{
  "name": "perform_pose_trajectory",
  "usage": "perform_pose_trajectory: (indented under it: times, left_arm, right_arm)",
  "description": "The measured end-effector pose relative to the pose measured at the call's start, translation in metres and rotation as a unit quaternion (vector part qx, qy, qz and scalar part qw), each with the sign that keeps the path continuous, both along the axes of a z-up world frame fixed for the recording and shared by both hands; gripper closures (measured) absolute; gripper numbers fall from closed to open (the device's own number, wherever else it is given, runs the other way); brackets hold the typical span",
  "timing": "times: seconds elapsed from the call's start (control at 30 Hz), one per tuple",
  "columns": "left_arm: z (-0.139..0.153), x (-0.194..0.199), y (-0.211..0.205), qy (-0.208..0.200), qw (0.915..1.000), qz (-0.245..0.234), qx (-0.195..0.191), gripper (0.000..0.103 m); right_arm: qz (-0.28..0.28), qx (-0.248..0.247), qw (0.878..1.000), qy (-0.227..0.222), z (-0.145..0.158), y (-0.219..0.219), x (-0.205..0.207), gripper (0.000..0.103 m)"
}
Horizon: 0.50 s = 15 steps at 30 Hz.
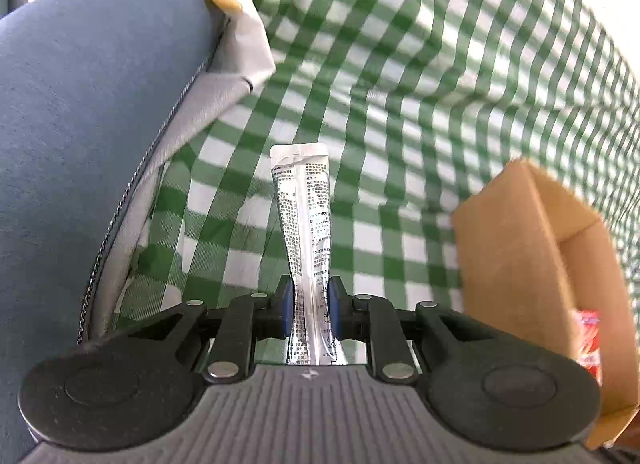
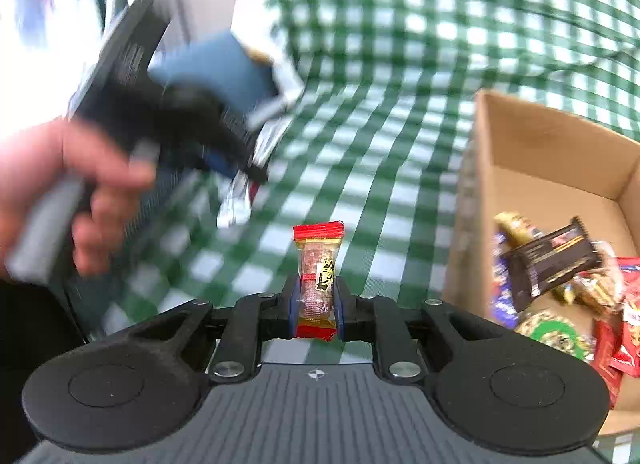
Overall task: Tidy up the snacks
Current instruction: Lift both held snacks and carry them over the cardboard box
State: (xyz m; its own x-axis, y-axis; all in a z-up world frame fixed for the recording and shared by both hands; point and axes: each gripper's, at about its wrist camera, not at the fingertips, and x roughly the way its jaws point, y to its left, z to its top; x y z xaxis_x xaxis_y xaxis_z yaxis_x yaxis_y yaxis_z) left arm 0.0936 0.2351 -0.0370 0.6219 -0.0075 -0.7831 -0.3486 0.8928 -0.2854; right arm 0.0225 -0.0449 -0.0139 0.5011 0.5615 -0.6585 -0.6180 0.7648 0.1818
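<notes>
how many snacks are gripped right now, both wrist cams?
2. A silver foil stick sachet sits in the left gripper; a red-ended clear-wrapped candy sits in the right gripper.

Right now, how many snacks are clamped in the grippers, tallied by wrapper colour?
Silver snack stick, in the left gripper: 1
Red-ended candy, in the right gripper: 1
Total: 2
</notes>
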Motion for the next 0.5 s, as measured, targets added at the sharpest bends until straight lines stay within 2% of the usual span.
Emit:
perform_pose_trajectory:
  times: [0.1, 0.3, 0.43, 0.5]
  left_arm:
    - [0.010, -0.004, -0.006, -0.025, 0.9997, -0.001, -0.003, 0.084]
    - [0.025, -0.004, -0.036, -0.062, 0.9971, -0.034, 0.027, 0.084]
    - [0.033, -0.004, -0.063, -0.097, 0.9936, -0.058, 0.012, 0.084]
    - [0.039, -0.005, -0.083, -0.117, 0.9896, -0.081, 0.023, 0.084]
  right_arm:
    - [-0.025, 0.038, 0.999, -0.015, 0.027, -0.023, 0.002, 0.085]
    - [-0.069, 0.071, 0.990, -0.096, 0.066, -0.085, 0.016, 0.085]
    - [-0.103, 0.073, 0.988, -0.091, 0.054, -0.127, 0.042, 0.085]
    - [-0.136, 0.076, 0.985, -0.074, 0.038, -0.147, 0.052, 0.085]
